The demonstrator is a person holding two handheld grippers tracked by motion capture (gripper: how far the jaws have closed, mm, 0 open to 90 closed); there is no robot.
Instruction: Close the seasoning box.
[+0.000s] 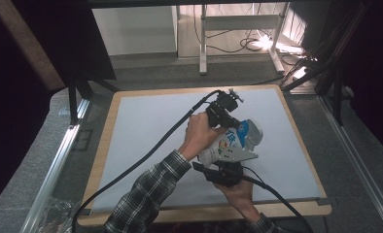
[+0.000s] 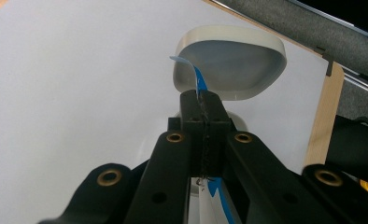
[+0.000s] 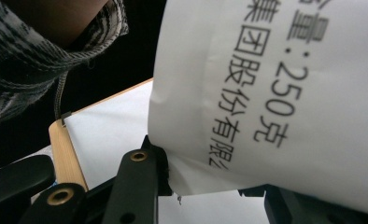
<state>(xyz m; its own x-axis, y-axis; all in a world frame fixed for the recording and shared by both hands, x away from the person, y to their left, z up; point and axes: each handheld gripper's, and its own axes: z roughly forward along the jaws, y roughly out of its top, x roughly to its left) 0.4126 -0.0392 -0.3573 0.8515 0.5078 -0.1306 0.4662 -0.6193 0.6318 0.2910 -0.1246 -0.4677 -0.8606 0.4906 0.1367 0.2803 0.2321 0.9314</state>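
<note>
A white bag (image 1: 227,143) with blue print is held up over the mat between both grippers. My left gripper (image 1: 232,122) comes from the upper left, and in the left gripper view it (image 2: 201,99) is shut on the bag's thin blue-and-white edge (image 2: 200,80). My right gripper (image 1: 222,162) comes from below. In the right gripper view the bag (image 3: 275,88), printed with black characters and "250", sits between the jaws of this gripper (image 3: 215,179), which press on its lower part. A white bowl (image 2: 229,60) lies just beyond the bag, seen in the high view at the bag's right (image 1: 256,133).
A pale mat (image 1: 146,141) covers the wooden board (image 1: 104,145), with bare room on its left half. Black cables (image 1: 146,155) trail from both grippers across the mat. Metal rails (image 1: 58,160) flank the board, and a table frame (image 1: 203,43) stands behind.
</note>
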